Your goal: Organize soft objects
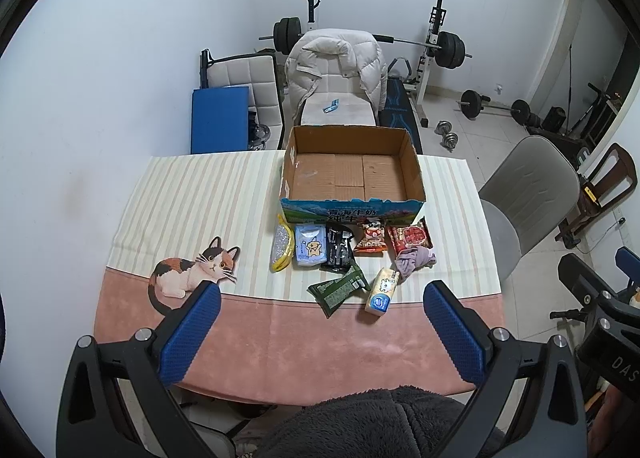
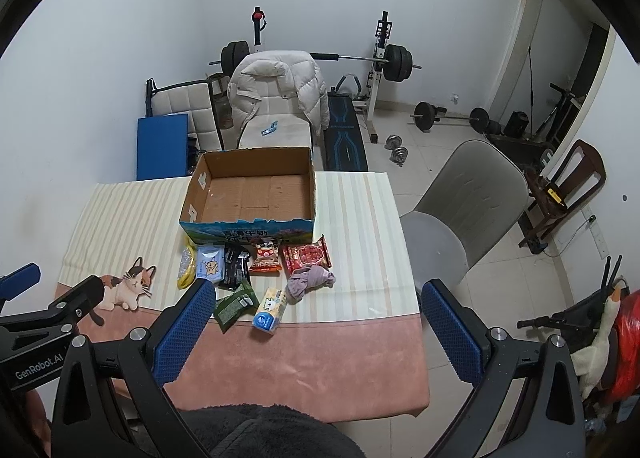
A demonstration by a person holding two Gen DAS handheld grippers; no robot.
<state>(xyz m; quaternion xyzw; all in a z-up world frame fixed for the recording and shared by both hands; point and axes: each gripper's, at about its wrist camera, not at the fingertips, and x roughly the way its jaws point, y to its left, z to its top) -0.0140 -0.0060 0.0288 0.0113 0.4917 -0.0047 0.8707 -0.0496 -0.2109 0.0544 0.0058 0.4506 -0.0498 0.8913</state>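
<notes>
An empty cardboard box (image 1: 412, 162) (image 2: 312, 182) stands at the table's far side. In front of it lie a yellow bag (image 1: 281, 248) (image 2: 186, 268), a light blue tissue pack (image 1: 310, 245) (image 2: 210, 266), a black packet (image 1: 339, 250) (image 2: 236, 266), an orange snack bag (image 1: 372, 238) (image 2: 265, 258), a red snack bag (image 1: 410, 238) (image 2: 308, 256), a purple cloth (image 1: 412, 260) (image 2: 308, 282), a green packet (image 1: 338, 290) (image 2: 234, 304) and a yellow-blue tissue pack (image 1: 382, 290) (image 2: 271, 310). My left gripper (image 1: 320, 298) and right gripper (image 2: 318, 298) are open and empty, held above the table's near edge.
The table wears a striped and pink cloth with a cat print (image 1: 192, 270) (image 2: 128, 286). A grey chair (image 1: 528, 194) (image 2: 468, 202) stands at the right. A chair with a white jacket (image 1: 336, 66) (image 2: 276, 86) and weight gear stand behind.
</notes>
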